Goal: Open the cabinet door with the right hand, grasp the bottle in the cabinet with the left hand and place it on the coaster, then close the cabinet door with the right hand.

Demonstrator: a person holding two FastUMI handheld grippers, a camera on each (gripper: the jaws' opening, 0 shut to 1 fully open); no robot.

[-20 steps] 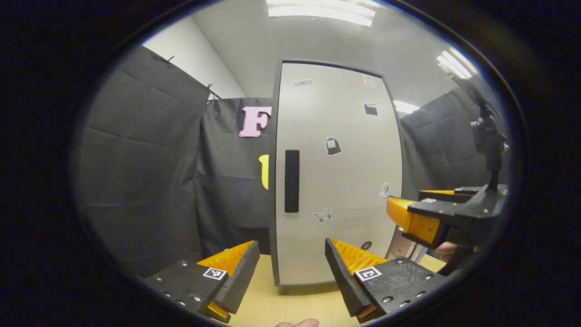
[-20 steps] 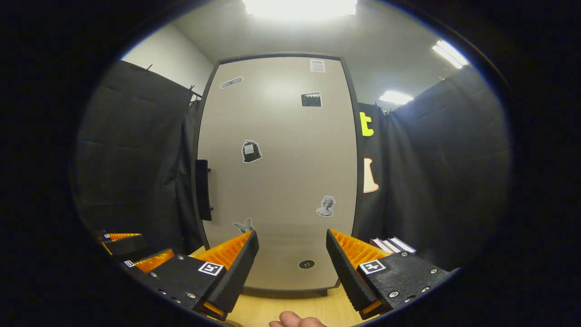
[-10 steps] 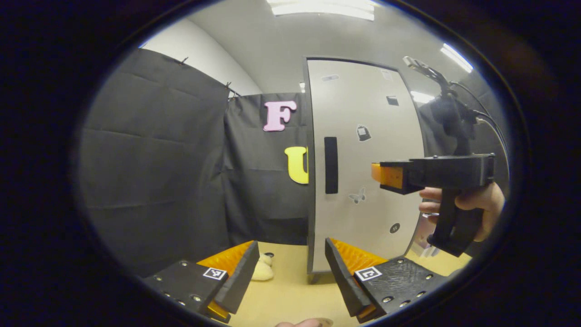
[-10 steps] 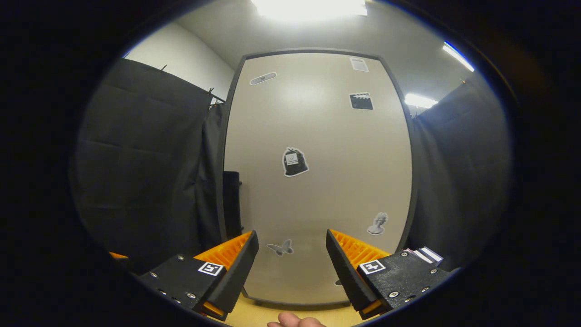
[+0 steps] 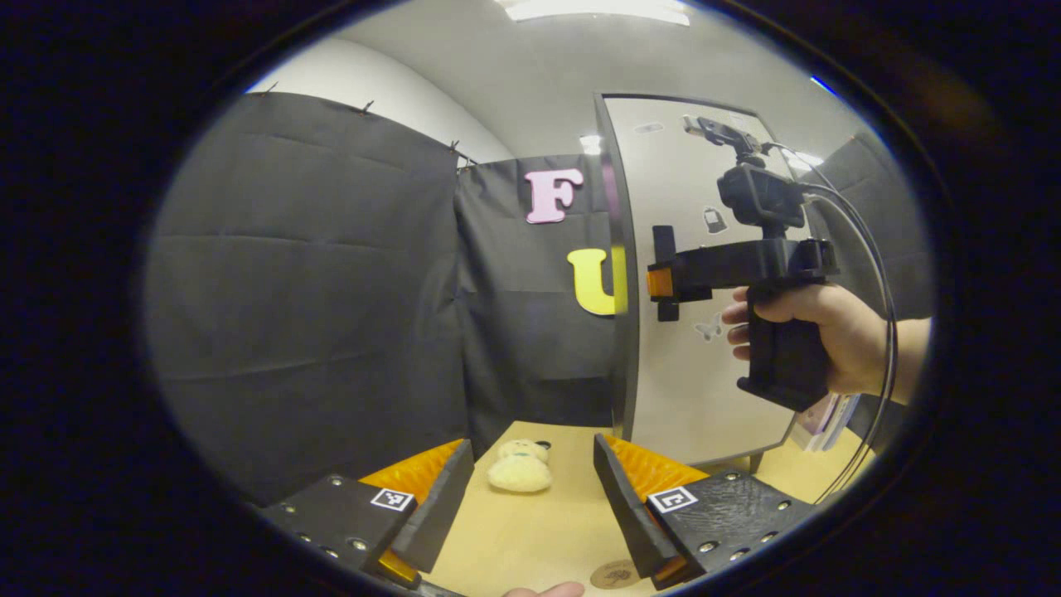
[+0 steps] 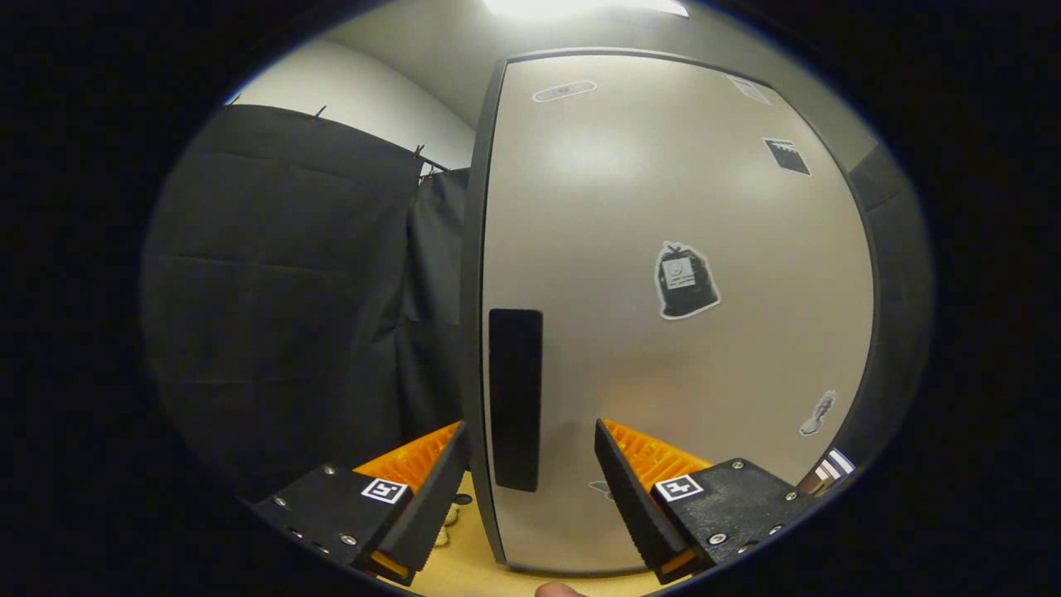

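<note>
The grey cabinet (image 5: 688,365) stands on the wooden table with its sticker-covered door (image 6: 680,332) closed, so whatever is inside is hidden. A black vertical handle (image 6: 515,398) runs along the door's left edge. My right gripper (image 6: 530,489) is open, and the handle stands just ahead between its fingers, apart from them. In the left gripper view a hand holds that right gripper (image 5: 659,283) with its tips at the handle (image 5: 663,249). My left gripper (image 5: 530,497) is open and empty, low over the table, left of the cabinet. A round brown coaster (image 5: 615,574) lies by its right finger.
A small cream plush toy (image 5: 520,468) sits on the table (image 5: 530,531) in front of the cabinet's left corner. A few books (image 5: 829,410) stand to the right of the cabinet. Black cloth walls close in the left and back.
My right gripper has moved left and closer to the door, up to the handle. My left gripper has swung left, bringing the plush toy and coaster into its view.
</note>
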